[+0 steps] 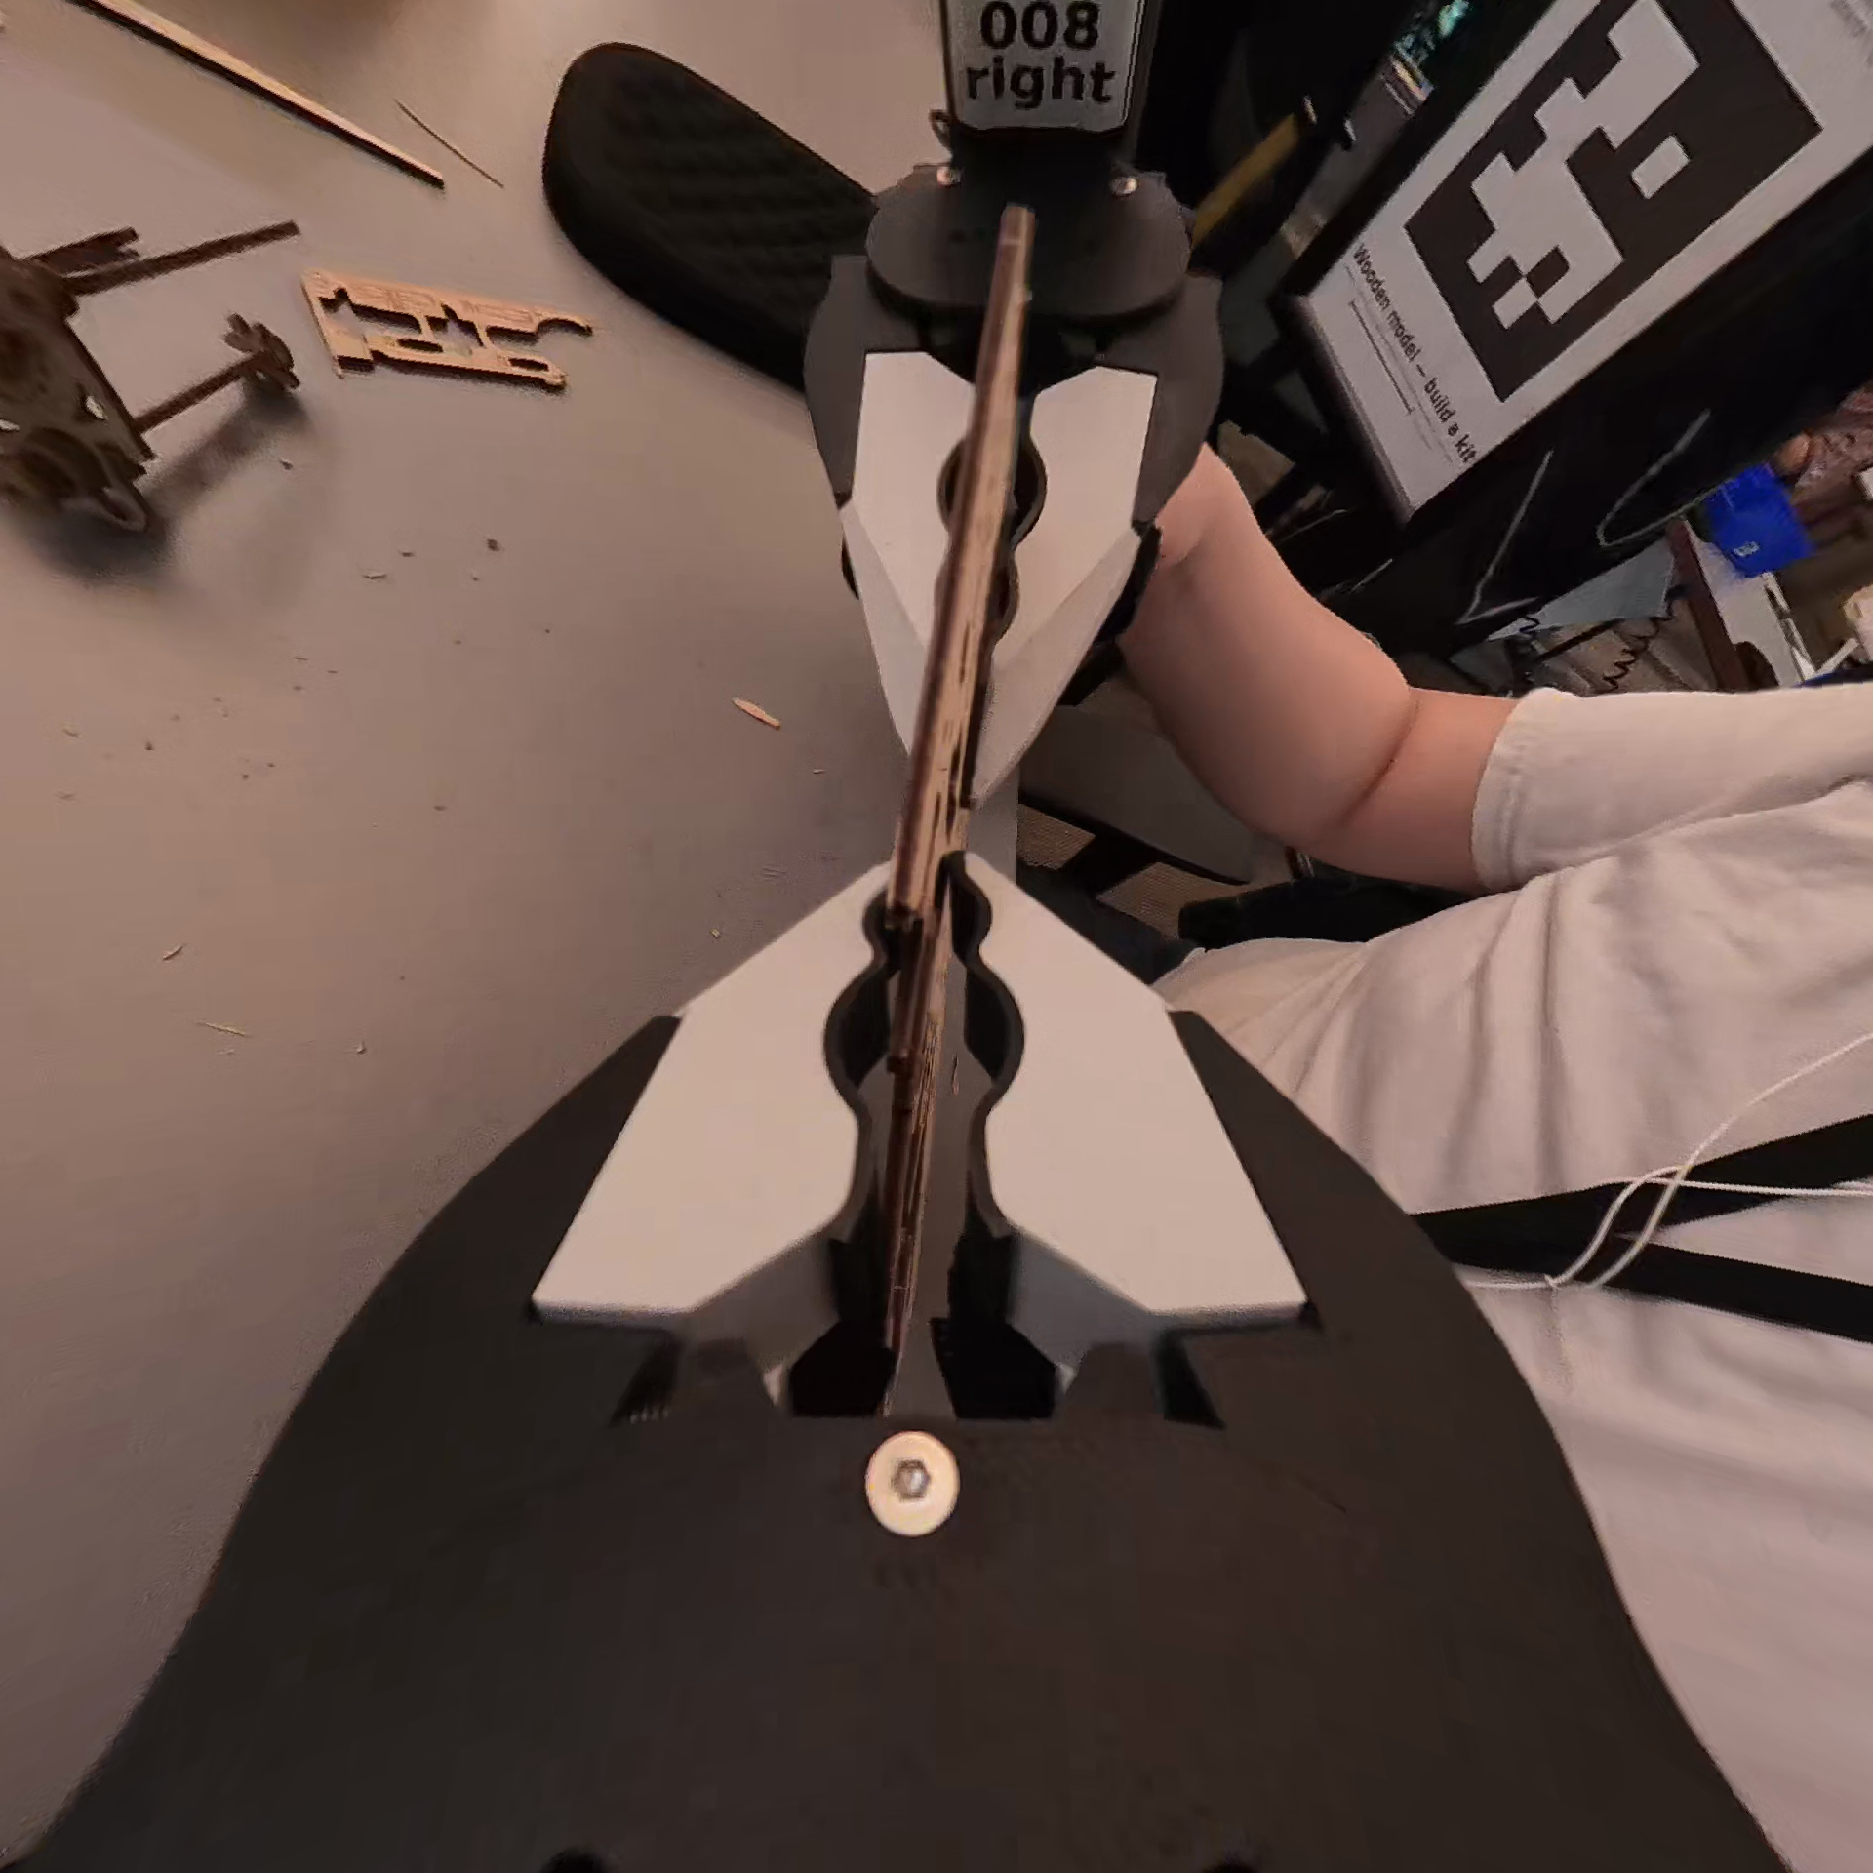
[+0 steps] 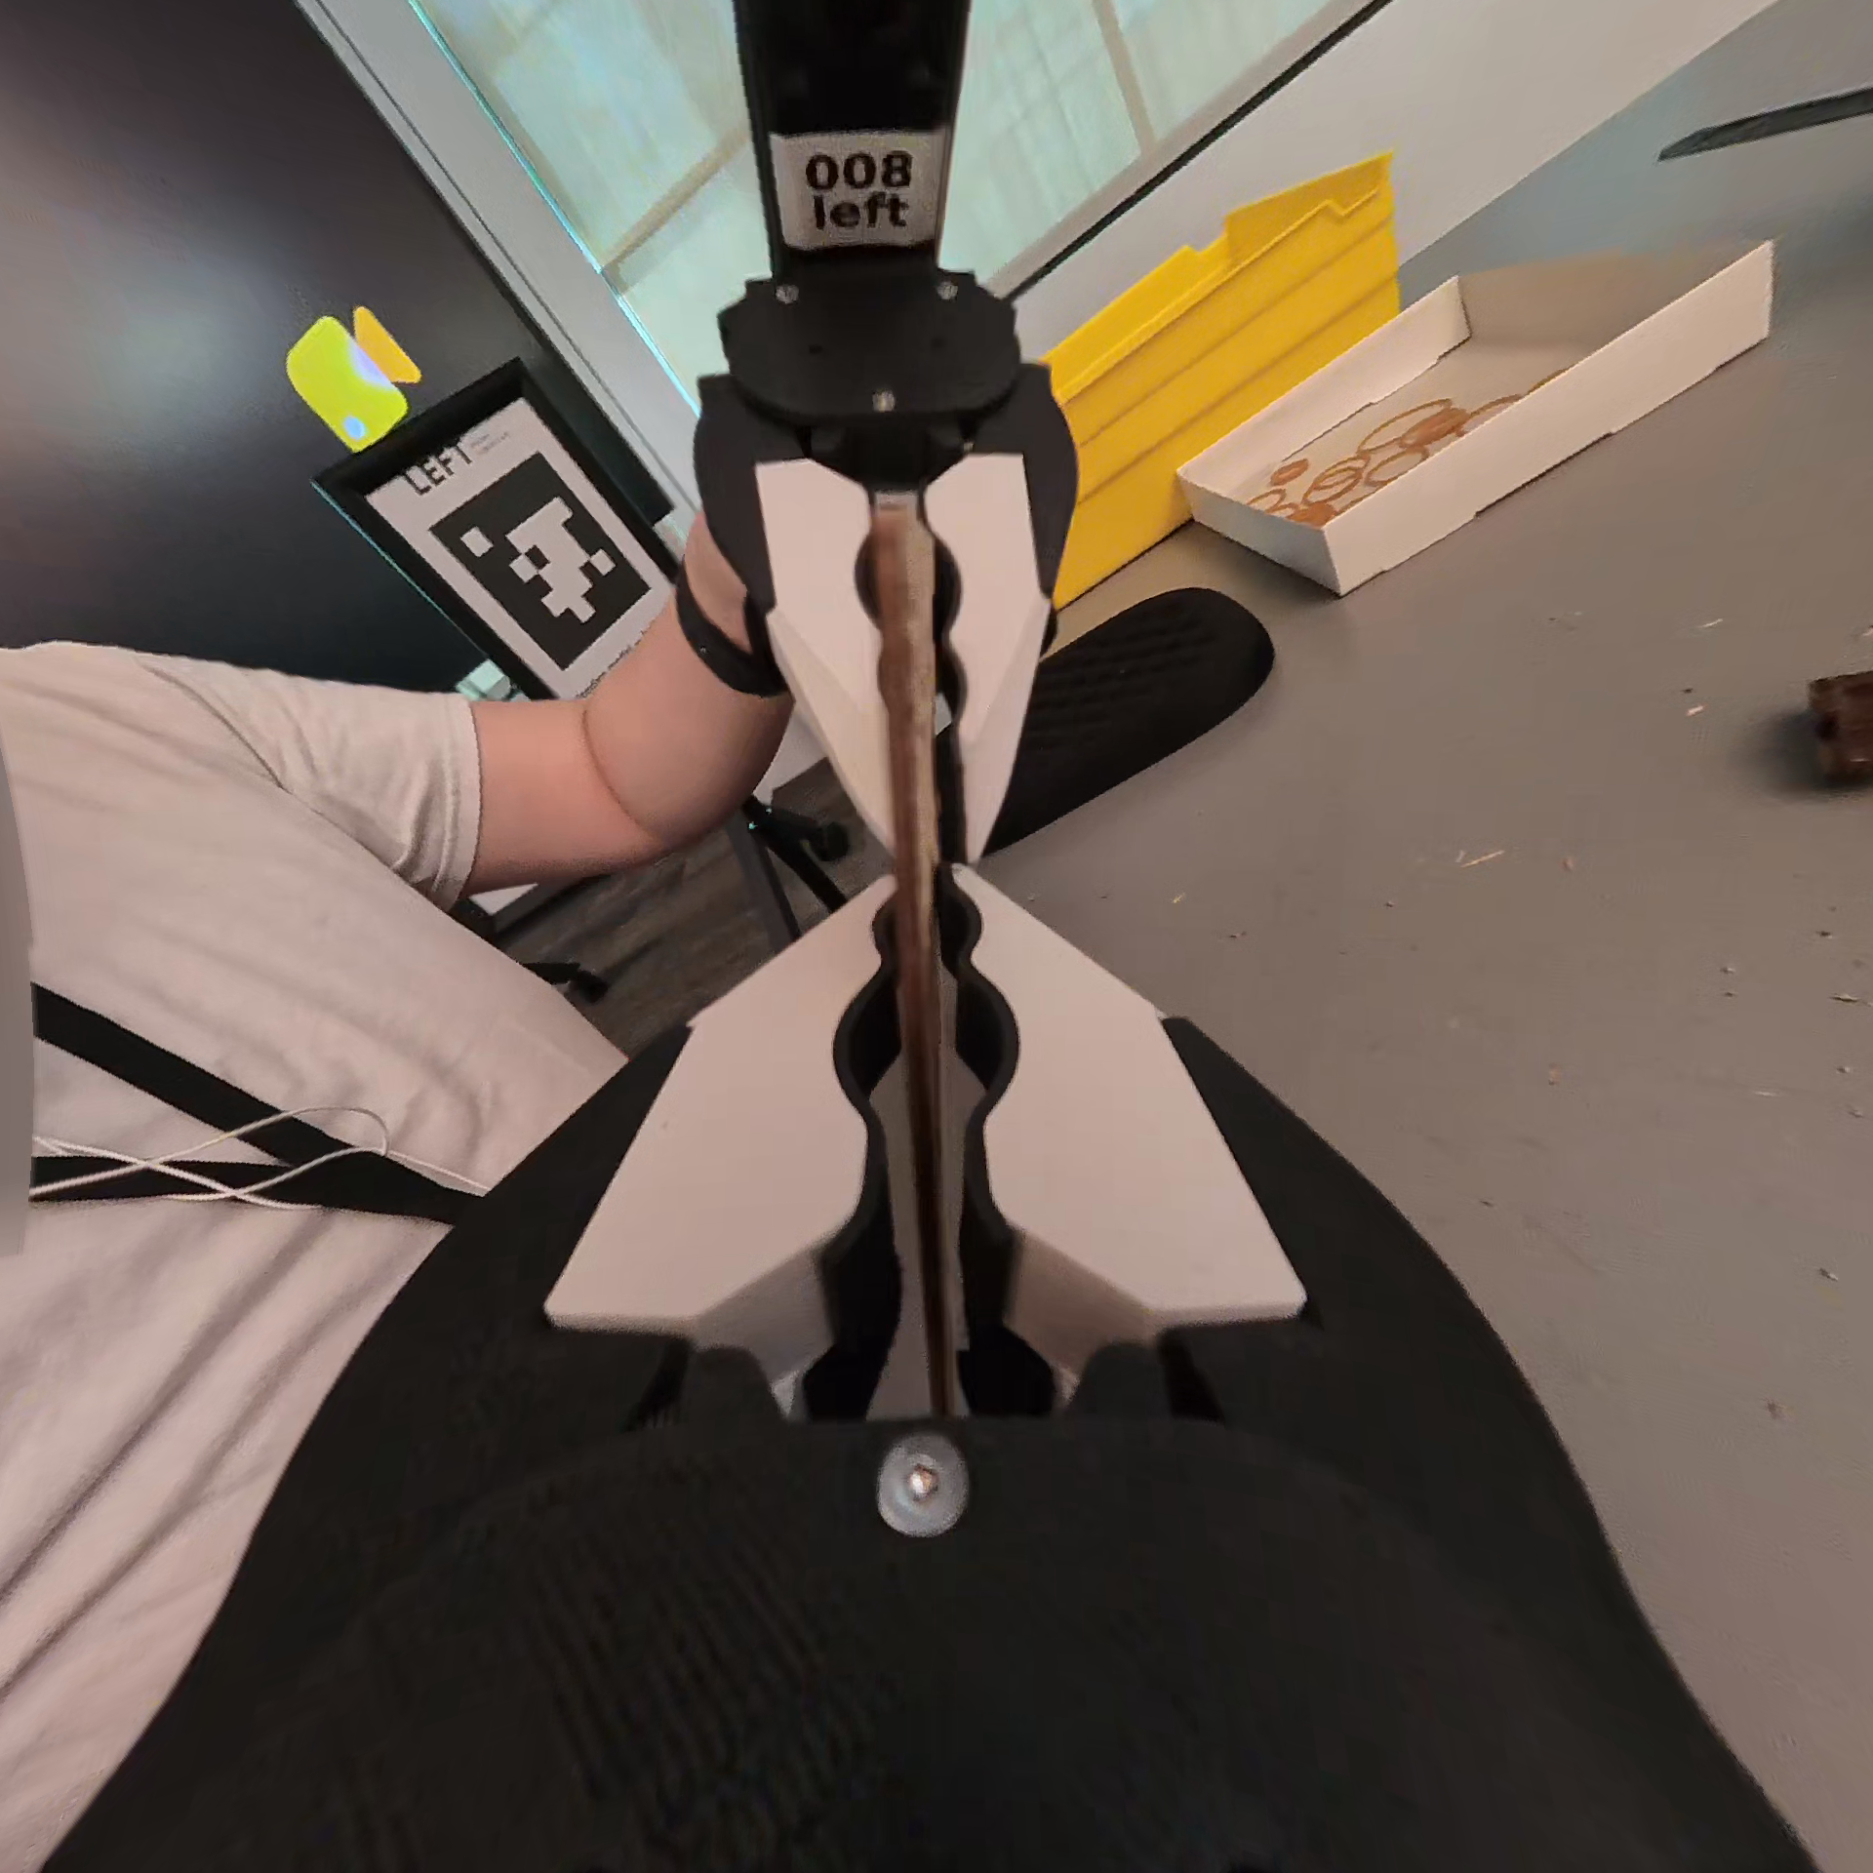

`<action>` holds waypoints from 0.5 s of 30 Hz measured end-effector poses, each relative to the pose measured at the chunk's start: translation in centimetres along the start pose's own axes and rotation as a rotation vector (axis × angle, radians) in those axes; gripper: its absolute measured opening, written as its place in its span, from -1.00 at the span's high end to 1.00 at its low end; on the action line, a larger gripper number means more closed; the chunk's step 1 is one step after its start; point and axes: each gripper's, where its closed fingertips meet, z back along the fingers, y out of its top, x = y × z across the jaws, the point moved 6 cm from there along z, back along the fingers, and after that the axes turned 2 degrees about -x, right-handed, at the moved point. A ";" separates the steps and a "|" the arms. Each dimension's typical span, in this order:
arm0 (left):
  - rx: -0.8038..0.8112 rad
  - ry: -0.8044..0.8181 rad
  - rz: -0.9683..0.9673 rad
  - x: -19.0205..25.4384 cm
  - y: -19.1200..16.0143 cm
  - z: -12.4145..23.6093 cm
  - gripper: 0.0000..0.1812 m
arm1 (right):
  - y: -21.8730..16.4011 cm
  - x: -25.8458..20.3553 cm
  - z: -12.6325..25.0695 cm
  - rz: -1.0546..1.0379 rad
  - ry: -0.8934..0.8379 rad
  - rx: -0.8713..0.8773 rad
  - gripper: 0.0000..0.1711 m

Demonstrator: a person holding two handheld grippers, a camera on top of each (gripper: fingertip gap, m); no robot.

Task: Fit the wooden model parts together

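A thin wooden sheet point(image 1: 963, 659) is seen edge-on and spans between the two grippers, which face each other tip to tip above the table edge. My left gripper point(image 1: 924, 892) is shut on the near end of the sheet. The right gripper point(image 1: 978, 780) is shut on its far end. In the right wrist view the same sheet point(image 2: 917, 730) runs from my right gripper point(image 2: 927, 897) to the left gripper point(image 2: 927, 846). A partly built dark wooden model point(image 1: 61, 385) stands on the grey table point(image 1: 456, 709) at the far left.
A light wooden cut-out sheet point(image 1: 436, 329), thin sticks point(image 1: 274, 91) and a black mesh pad point(image 1: 699, 203) lie on the table. A yellow bin point(image 2: 1237, 385) and a white tray point(image 2: 1581, 365) holding wooden rings stand further back. The person's white-shirted torso point(image 1: 1571, 1064) is close. Both grippers' tips are close together, under 4 cm apart. The partly built dark wooden model point(image 1: 61, 385) is about equally far from each gripper, around 20 cm.
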 end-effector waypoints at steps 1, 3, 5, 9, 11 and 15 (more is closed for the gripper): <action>0.001 -0.010 0.005 -0.1 0.0 -0.1 0.98 | 0.0 0.2 0.1 0.006 -0.015 0.010 0.98; 0.013 -0.016 0.022 -0.4 0.0 -0.2 0.98 | 0.1 0.3 0.5 -0.004 -0.011 0.067 0.96; 0.028 -0.010 0.030 -0.4 0.0 -0.1 0.98 | 0.3 0.5 0.9 -0.019 -0.015 0.130 0.97; 0.029 -0.003 0.040 -0.4 -0.1 -0.1 0.98 | 0.3 0.6 0.6 -0.014 -0.020 0.134 0.98; 0.015 -0.008 0.033 -0.4 -0.1 0.0 0.95 | 0.3 0.4 0.5 -0.003 -0.014 0.121 0.99; -0.069 0.001 -0.015 -0.5 -0.3 0.4 0.90 | 0.0 0.3 -0.1 0.015 -0.025 0.052 0.99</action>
